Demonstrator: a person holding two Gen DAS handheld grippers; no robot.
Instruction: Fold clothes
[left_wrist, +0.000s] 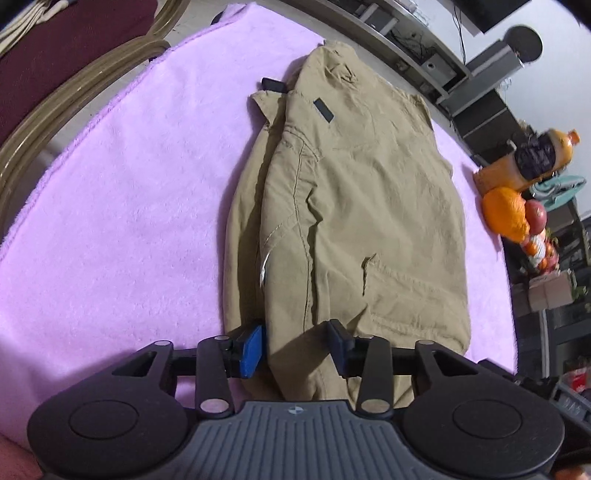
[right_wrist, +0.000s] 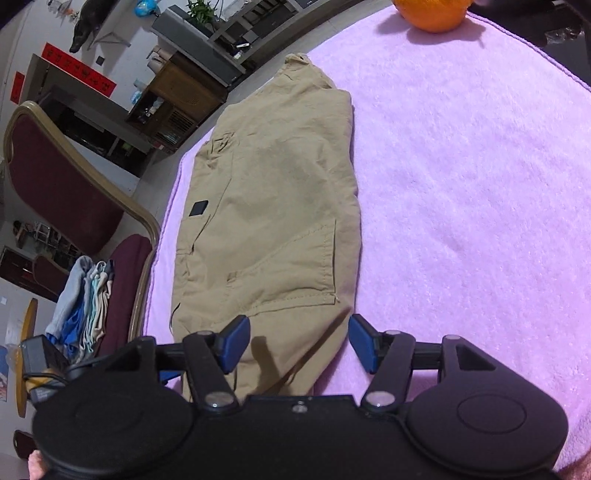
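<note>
A: Khaki cloth, a pair of trousers (left_wrist: 351, 206) already folded lengthwise, lies along the pink blanket (left_wrist: 129, 206) with its near end right under both claws and its far end close to the blanket's far edge.

B: So the step in hand looks like taking the near end to fold it over toward the far end?

A: That is my reading. To do it well, each claw should bite through all the layers at its own near corner, so nothing stays behind, then both should lift together and travel level, or the fold will skew.

B: How do the claws stand?

A: The left claw (left_wrist: 297, 345) has its blue pads apart, straddling a raised ridge of cloth; the left pad sits at the trousers' left edge. I cannot see the pads pressing, so I call it open. The right claw (right_wrist: 299, 341) is wider apart, over the near right corner, with cloth below and between the pads but not pinched.

B: And the pose?

A: Both point steeply down and forward over the near end, side by side. An orange (right_wrist: 430, 14) sits at the far edge, well apart.
</note>
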